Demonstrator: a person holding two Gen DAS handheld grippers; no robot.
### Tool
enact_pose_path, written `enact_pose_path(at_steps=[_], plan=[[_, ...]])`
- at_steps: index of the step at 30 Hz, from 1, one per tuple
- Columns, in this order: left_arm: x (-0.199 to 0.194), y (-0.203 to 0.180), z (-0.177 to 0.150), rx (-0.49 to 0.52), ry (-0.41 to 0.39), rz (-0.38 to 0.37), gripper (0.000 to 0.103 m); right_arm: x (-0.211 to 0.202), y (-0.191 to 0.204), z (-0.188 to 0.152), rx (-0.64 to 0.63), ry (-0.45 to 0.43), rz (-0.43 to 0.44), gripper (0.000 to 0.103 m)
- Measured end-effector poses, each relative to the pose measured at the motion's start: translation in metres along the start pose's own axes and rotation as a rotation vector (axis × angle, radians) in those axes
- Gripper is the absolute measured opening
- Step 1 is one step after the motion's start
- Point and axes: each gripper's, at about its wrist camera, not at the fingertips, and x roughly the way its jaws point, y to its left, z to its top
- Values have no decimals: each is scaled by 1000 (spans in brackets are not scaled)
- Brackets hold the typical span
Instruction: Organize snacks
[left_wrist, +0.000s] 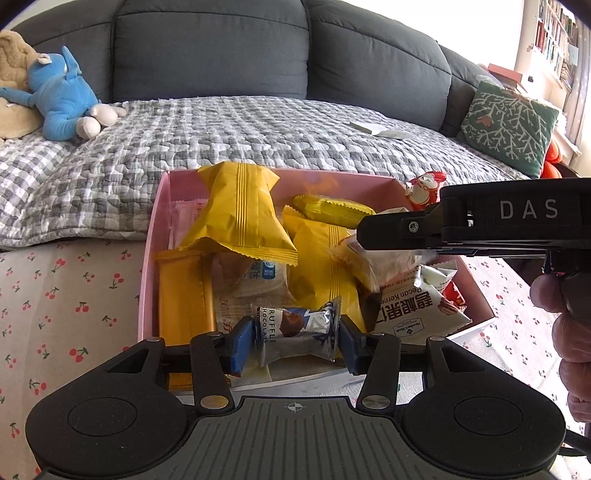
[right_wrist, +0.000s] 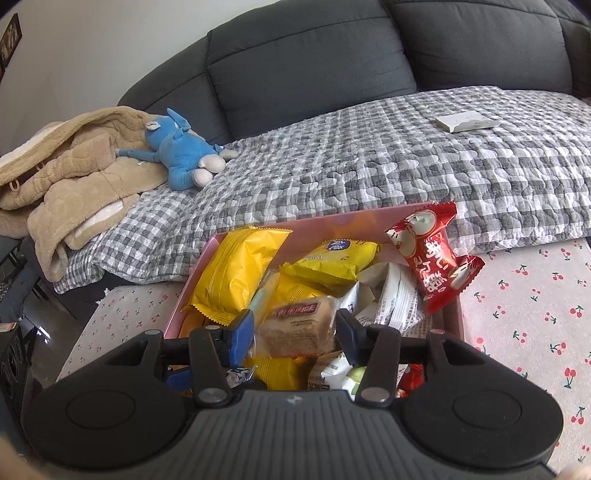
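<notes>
A pink box (left_wrist: 149, 258) full of snacks stands on the cherry-print cloth; it also shows in the right wrist view (right_wrist: 207, 258). My left gripper (left_wrist: 291, 338) is shut on a truffle chocolate packet (left_wrist: 295, 326) over the box's near edge. My right gripper (right_wrist: 295, 332) is shut on a clear-wrapped cake packet (right_wrist: 295, 326) above the box; the gripper shows from the side in the left wrist view (left_wrist: 388, 232). Yellow packets (left_wrist: 240, 214), a white pecan packet (left_wrist: 413, 306) and a red candy packet (right_wrist: 432, 254) lie in the box.
A grey sofa (left_wrist: 221, 44) with a checked quilt (left_wrist: 240, 129) lies behind the box. A blue plush toy (left_wrist: 59, 99) and a beige blanket (right_wrist: 66, 177) lie at its left, a green cushion (left_wrist: 509, 125) at the right. A white booklet (right_wrist: 465, 122) lies on the quilt.
</notes>
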Motion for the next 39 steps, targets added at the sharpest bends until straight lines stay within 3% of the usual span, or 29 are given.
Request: enact_pose_path(at_steps=[3,9,18,24,31,39], plan=[[0,2,-1,-15,5,0,55,-4,-1,2,-2,-4,-2,48],[-7,3,-2,-15,4,8,61,-17,-4,2,-6,-12,-23,61],[-32,-4,-6,-2,-10,14,76,-42,-6,-5,-27,-8,-67,72],[-53,-10,-14,17,-9,45,88,-58,-4,-16,-43,-1,-94,84],[-72,-16,-31,23,28,108,97,-69,-1,-36,-80,30,-157,95],[-98,-24,-51,-1,103,225,101,-82,14,-58,-143,96,-250,99]])
